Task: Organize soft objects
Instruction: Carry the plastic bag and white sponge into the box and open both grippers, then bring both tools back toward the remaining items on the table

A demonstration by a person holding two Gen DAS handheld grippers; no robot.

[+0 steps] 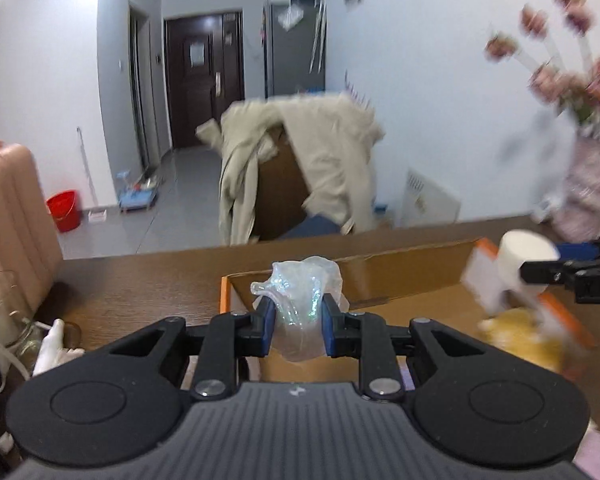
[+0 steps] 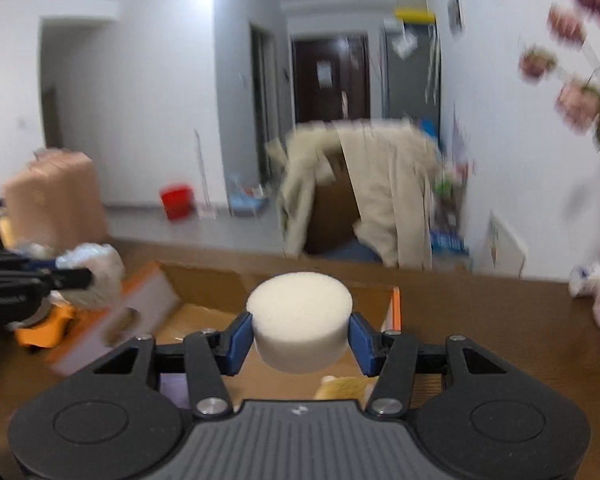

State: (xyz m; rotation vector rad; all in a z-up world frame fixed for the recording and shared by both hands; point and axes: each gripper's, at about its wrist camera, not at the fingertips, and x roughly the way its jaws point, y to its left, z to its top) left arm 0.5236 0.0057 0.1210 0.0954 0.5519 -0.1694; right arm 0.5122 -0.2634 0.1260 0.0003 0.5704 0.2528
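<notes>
My left gripper [image 1: 298, 320] is shut on a crumpled clear plastic bag [image 1: 300, 296], held above the open cardboard box [image 1: 400, 276] on the brown table. In the right wrist view that bag [image 2: 94, 276] and the left gripper [image 2: 80, 278] appear blurred at the far left. My right gripper [image 2: 300, 340] is shut on a white round foam sponge [image 2: 300, 320], also over the box [image 2: 204, 284]. The sponge [image 1: 520, 258] and right gripper [image 1: 540, 272] show at the right edge of the left wrist view. A yellow soft thing [image 1: 520, 340] lies inside the box.
A vase of pink flowers [image 1: 588, 200] stands at the table's right, close to the box. Glass jars [image 1: 4, 312] and white cloth sit at the table's left. Beyond the table, a chair draped with a beige coat [image 1: 300, 160], a pink suitcase [image 1: 8, 208] and a red bucket [image 1: 64, 210].
</notes>
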